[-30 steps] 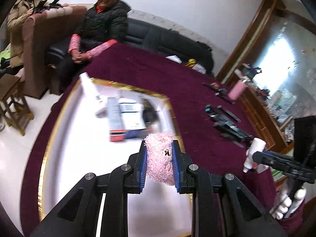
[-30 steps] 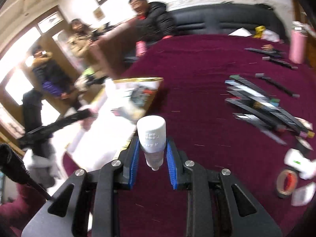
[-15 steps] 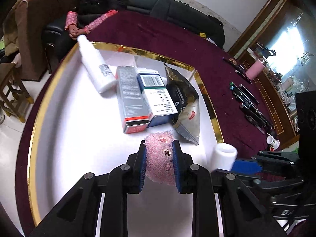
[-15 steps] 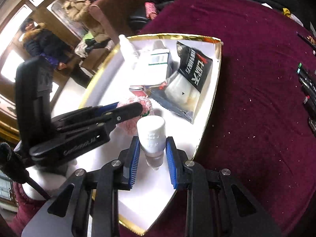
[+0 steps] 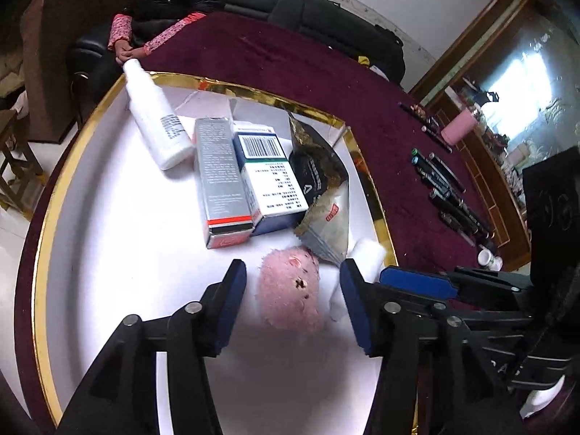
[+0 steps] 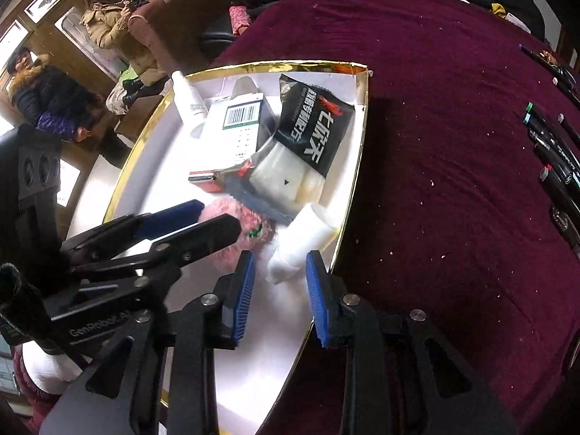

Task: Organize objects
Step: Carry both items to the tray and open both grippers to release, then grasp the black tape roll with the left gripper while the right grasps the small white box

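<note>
A white tray with a gold rim (image 5: 108, 290) (image 6: 357, 166) lies on the maroon table. My left gripper (image 5: 293, 286) is open over it, and the pink fluffy ball (image 5: 290, 293) (image 6: 250, 223) lies on the tray between its fingers. My right gripper (image 6: 279, 279) is open at the tray's right edge, and the small white bottle (image 6: 302, 241) (image 5: 366, 253) lies on its side between its fingers, by the rim. Further back on the tray lie a large white bottle (image 5: 156, 123), a silver box (image 5: 221, 185), a blue-and-white box (image 5: 270, 181) and a black-and-white pouch (image 6: 308, 141).
Several dark marker pens (image 5: 446, 195) (image 6: 551, 152) lie in a row on the maroon cloth to the right of the tray. A pink cup (image 5: 458, 130) stands far right. People sit on a sofa (image 5: 174, 11) beyond the table.
Both grippers have come down over the tray and opened. The pink ball and the small white bottle have been let go and now lie on the tray.
</note>
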{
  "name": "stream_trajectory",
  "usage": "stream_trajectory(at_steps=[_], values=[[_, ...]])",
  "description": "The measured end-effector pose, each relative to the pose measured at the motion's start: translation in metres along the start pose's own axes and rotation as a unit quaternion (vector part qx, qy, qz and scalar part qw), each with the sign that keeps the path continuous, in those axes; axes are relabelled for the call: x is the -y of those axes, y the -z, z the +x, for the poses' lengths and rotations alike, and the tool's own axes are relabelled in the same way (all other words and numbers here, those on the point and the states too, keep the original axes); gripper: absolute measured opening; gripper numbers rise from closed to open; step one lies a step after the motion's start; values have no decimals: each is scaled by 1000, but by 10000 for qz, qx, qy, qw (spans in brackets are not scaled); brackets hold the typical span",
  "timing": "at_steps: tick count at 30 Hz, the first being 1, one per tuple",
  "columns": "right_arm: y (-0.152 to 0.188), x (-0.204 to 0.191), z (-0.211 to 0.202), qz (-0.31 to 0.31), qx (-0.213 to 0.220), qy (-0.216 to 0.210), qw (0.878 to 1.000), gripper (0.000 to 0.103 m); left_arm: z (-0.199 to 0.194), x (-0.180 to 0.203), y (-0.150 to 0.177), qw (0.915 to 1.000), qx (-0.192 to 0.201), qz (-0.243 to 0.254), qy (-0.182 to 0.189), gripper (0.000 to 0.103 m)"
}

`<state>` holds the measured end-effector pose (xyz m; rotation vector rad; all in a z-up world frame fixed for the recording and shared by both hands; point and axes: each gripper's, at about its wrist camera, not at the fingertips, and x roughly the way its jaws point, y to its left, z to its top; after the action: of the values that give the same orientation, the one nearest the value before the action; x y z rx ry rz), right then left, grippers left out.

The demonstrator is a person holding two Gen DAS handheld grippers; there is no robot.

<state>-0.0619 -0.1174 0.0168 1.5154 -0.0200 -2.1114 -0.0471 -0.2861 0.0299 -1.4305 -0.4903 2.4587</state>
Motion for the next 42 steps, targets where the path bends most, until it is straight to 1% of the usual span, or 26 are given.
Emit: stream_trajectory(at_steps=[2,6,9,11,13,15,16,17,18,19,20,21,22,24,25,27,29,30,32,33,34,36,38,39,41,42], values=[[0,0,-4,7,48,-35,10000,28,-4,-2,-1,10000,50,-51,15,55],[3,5,-19,31,295,-177,9994,28,-17,-2,-2,9997,183,-128,73,55],[7,12,-35,69,491,-317,9983,28,-31,10,-3,9993,360,-33,133,57],[13,20,-47,119,619,-399,9972,28,-40,25,-3,9986,451,68,285,64],[23,32,-64,187,826,-452,9954,28,-48,44,-2,9959,569,166,678,66],[40,51,-90,234,1204,-358,9918,28,-56,64,-1,9908,723,291,1108,76],[48,60,-103,264,1400,-258,9895,28,-62,73,1,9877,853,337,1263,93],[58,72,-119,293,1605,-119,9865,28,-65,85,2,9848,990,381,1378,102],[71,88,-139,348,1872,113,9816,29,-67,96,4,9803,1115,444,1571,102],[81,100,-154,410,2070,334,9769,40,-64,109,4,9754,1082,529,1848,102],[92,114,-171,501,2309,638,9696,50,-57,122,4,9728,917,613,2039,102],[107,132,-190,635,2586,966,9590,70,-47,137,4,9710,713,713,2167,102],[116,145,-203,741,2778,1185,9504,83,-35,153,4,9699,493,846,2228,102],[138,181,-226,1033,3009,1702,9327,83,-5,183,4,9707,86,957,2201,102],[147,200,-233,1189,2918,1895,9300,83,7,194,3,9713,-68,969,2170,102],[157,227,-240,1447,2719,2056,9289,83,35,217,3,9748,-288,1067,1938,101],[170,248,-245,1700,2672,2074,9256,83,59,241,5,9777,-413,1246,1637,101],[176,259,-246,1817,2597,2129,9242,83,72,251,8,9779,-513,1275,1574,101],[186,277,-244,1924,2445,2138,9260,82,89,273,19,9731,-755,1384,1681,101],[190,282,-242,1955,2402,2116,9270,82,94,285,27,9698,-794,1542,1716,100],[192,287,-241,1969,2351,2106,9282,82,97,297,36,9656,-809,1795,1697,99],[194,296,-232,1903,2167,1921,9380,82,107,320,50,9568,-904,2227,1634,96],[194,302,-223,1823,2066,1765,9449,82,116,337,57,9527,-977,2465,1484,95],[192,301,-217,1764,2011,1824,9461,82,119,342,60,9511,-973,2545,1454,94],[192,303,-204,1650,1899,2001,9469,80,124,350,65,9494,-908,2735,1249,92],[190,304,-197,1634,1840,2075,9468,70,126,353,67,9484,-894,2795,1201,91]])
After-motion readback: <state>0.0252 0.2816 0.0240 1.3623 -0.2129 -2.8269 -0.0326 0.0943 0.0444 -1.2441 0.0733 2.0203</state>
